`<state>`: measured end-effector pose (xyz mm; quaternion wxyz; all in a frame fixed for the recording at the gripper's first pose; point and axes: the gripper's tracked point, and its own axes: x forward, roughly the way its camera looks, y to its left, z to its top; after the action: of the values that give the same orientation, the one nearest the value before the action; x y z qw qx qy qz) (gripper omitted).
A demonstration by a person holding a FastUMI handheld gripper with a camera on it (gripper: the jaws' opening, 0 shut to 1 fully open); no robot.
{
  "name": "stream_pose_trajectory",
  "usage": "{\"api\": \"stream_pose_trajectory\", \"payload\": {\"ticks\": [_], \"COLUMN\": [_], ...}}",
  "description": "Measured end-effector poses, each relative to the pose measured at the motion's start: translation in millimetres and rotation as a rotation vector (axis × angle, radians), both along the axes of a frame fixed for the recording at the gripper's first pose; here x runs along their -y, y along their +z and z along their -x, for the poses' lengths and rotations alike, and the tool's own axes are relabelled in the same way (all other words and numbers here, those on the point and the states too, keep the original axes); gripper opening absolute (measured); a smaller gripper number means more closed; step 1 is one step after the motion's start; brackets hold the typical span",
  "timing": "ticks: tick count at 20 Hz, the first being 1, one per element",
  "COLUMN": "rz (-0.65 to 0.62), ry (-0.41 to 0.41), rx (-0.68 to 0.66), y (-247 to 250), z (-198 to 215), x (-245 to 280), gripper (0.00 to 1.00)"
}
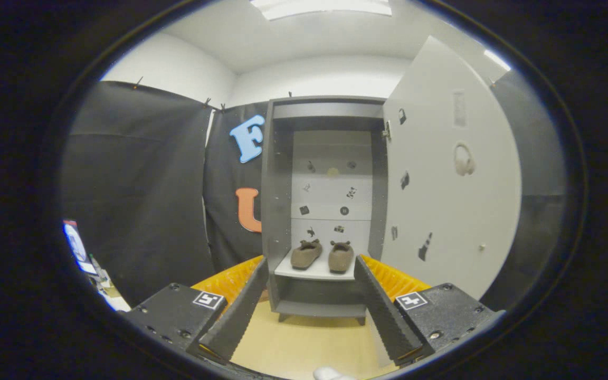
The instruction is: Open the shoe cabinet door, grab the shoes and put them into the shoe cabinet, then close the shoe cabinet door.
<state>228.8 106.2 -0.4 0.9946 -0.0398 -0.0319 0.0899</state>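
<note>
On the low shelf [314,272] inside the shoe cabinet [277,200]: 2 brown shoes [321,255], side by side, toes pointing out toward the gripper, a small gap btwn them. Left shoe sits near the shelf's left edge, right shoe nearer its right edge, both close to the front edge.

Count: 1 cabinet, 1 door [452,174], 2 shoes, 1 gripper [312,311] w/ 2 fingers.

Surface & room: pale wood-look floor [304,343] under the cabinet and btwn the fingers. Black cloth wall [140,184] to the left and behind the cabinet, white walls and ceiling above, a ceiling light panel [320,6] overhead. Yellow-orange ribbed material [230,279] shows low on both sides of the cabinet, just behind the fingers.

Container: the grey cabinet stands upright on short legs, door swung wide open to the right, hinged on the cabinet's right edge. Small dark stickers dot the back panel and the door's inner face. Upper space above the shoes holds nothing I can make out; one more open slot lies below the shelf.

Gripper: fingers spread wide apart, holding nothing. The cabinet and shoes sit beyond the fingertips, framed btwn them.
</note>
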Motion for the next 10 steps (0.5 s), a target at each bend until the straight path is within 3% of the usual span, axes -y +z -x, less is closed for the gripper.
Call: {"api": "stream_pose_trajectory", "payload": {"ticks": [5,10], "rz": [0.002,-0.038], "ry": [-0.062,-0.171], "rx": [0.002,0.014], "y": [10,19], "z": [59,80], "x": [65,159], "gripper": [1.0,1.0]}}
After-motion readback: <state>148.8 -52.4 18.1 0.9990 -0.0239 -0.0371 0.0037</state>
